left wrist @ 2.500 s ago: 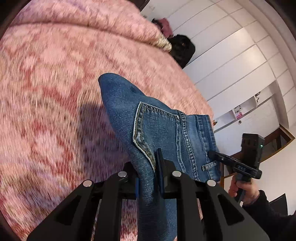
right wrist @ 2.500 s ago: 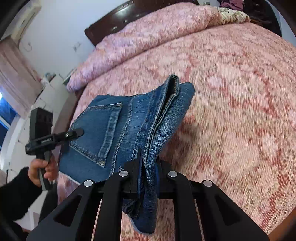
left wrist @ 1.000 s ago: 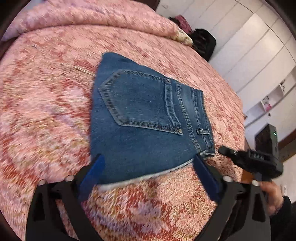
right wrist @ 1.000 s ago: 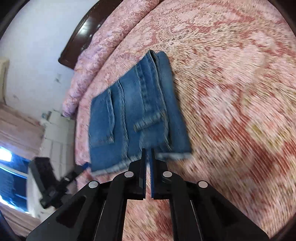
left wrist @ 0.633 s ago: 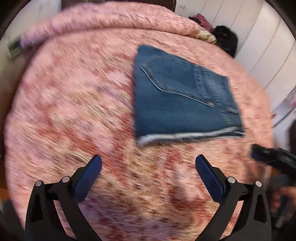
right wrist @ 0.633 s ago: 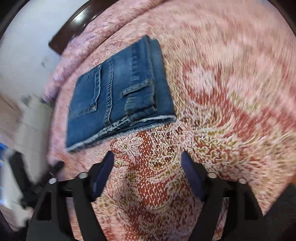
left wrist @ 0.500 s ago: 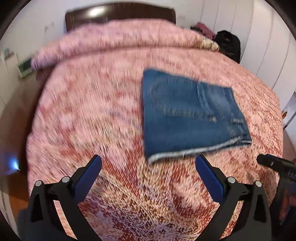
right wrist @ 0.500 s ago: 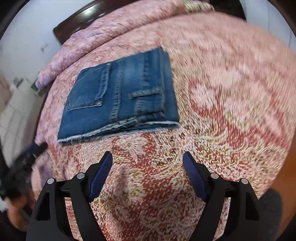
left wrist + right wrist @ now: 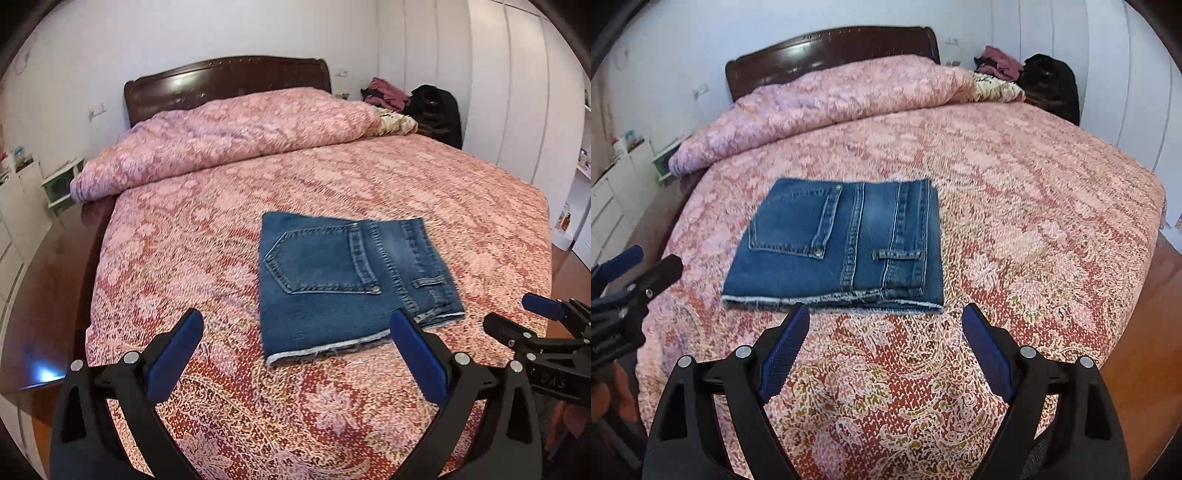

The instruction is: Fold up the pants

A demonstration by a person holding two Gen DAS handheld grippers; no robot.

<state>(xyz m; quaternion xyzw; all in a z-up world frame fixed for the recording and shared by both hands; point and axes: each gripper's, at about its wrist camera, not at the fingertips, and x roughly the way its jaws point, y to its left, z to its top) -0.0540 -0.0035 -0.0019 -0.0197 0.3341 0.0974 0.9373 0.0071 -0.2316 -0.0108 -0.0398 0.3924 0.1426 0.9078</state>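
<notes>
Pants (image 9: 343, 280) lie on the bed (image 9: 480, 206) as a flat, squared packet, pocket up, raw hem toward both tools. Left tool (image 9: 295, 347) and right tool (image 9: 882, 339) hang wide apart, empty, short of the hem. Folding looks finished; nothing obvious remains.

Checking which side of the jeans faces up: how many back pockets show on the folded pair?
1. A single back pocket shows on the folded jeans, on the left part of the top face in both wrist views. A second may be hidden in the fold.
</notes>
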